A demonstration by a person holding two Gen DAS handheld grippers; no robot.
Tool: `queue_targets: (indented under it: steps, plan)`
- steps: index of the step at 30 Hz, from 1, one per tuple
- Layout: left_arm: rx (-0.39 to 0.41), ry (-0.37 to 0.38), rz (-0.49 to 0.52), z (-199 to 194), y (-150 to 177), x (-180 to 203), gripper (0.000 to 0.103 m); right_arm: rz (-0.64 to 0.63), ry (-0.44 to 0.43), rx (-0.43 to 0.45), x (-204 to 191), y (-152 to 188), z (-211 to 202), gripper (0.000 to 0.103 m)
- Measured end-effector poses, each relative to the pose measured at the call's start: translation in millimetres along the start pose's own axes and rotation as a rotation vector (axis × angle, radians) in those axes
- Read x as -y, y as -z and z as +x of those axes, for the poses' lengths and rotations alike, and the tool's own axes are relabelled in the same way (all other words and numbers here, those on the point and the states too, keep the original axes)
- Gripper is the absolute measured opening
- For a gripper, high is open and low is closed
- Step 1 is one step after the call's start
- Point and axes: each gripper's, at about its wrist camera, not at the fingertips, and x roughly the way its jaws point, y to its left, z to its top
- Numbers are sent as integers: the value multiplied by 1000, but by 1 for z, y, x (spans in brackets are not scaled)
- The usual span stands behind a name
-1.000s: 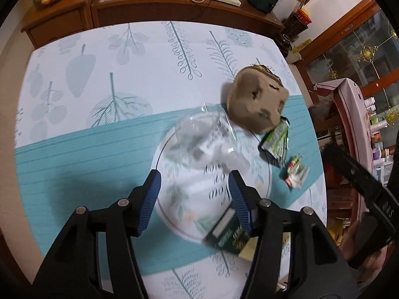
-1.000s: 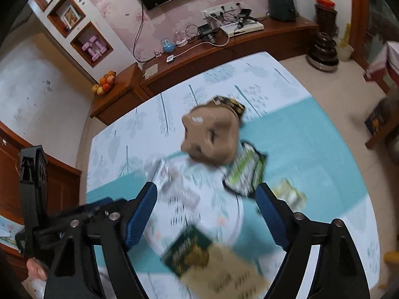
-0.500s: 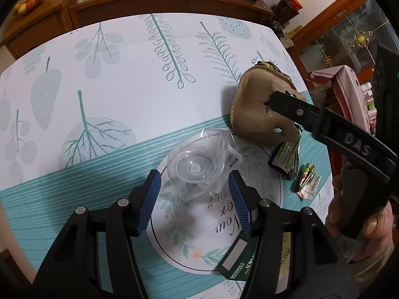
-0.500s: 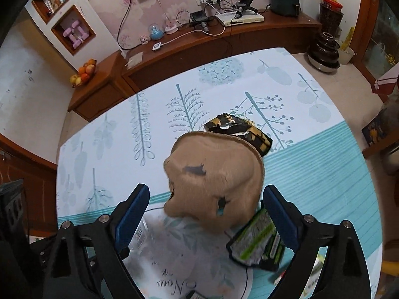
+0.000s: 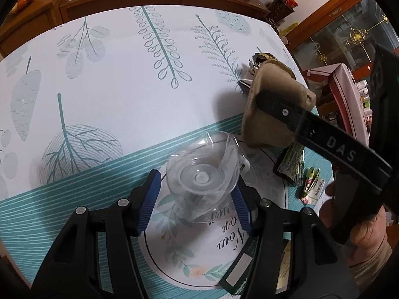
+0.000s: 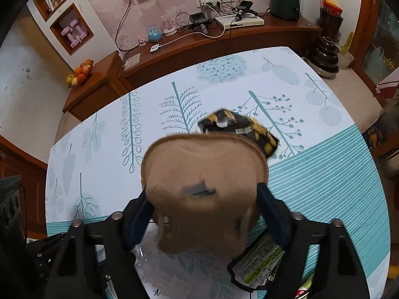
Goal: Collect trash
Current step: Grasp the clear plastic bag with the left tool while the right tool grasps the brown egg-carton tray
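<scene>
Left wrist view: left tongs (image 5: pixel 195 199) spread, straddling a clear plastic cup (image 5: pixel 203 174) that lies on its side on the leaf-print tabletop (image 5: pixel 112 79); pads not visibly pressing it. Right tongs (image 5: pixel 264 99) reach over a brown paper bag (image 5: pixel 271 124). Green wrapper (image 5: pixel 291 162) and small sachet (image 5: pixel 311 184) lie beside it.

Right wrist view: right tongs (image 6: pixel 202 211) closing around the brown paper bag (image 6: pixel 204 186), which is between the blue pads. Black-and-yellow wrapper (image 6: pixel 239 129) lies just behind it, green wrapper (image 6: pixel 256 266) below.
</scene>
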Motion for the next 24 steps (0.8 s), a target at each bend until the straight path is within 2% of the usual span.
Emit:
queue_targets:
  steps: [1,2,4,8,15,24]
  plan:
    - [7,-3,2,0,0,0,52,-2,-3,7,-1,1,-2,72]
    - [12,-2,3,0,0,1,43,-7,0,12,-1,2,-4,72]
    - [33,-1,12,-3,0,3,33,-8,-3,11,-2,4,-6,71]
    - [58,-28,26,-7,3,6,32,0,-20,20,-1,12,-13,71]
    - [74,-29,35,-22,13,10,32,3,-50,48,-1,23,-40,71]
    - [134,-46,69,-85,49,28,32,12,-112,92,0,59,-112,71]
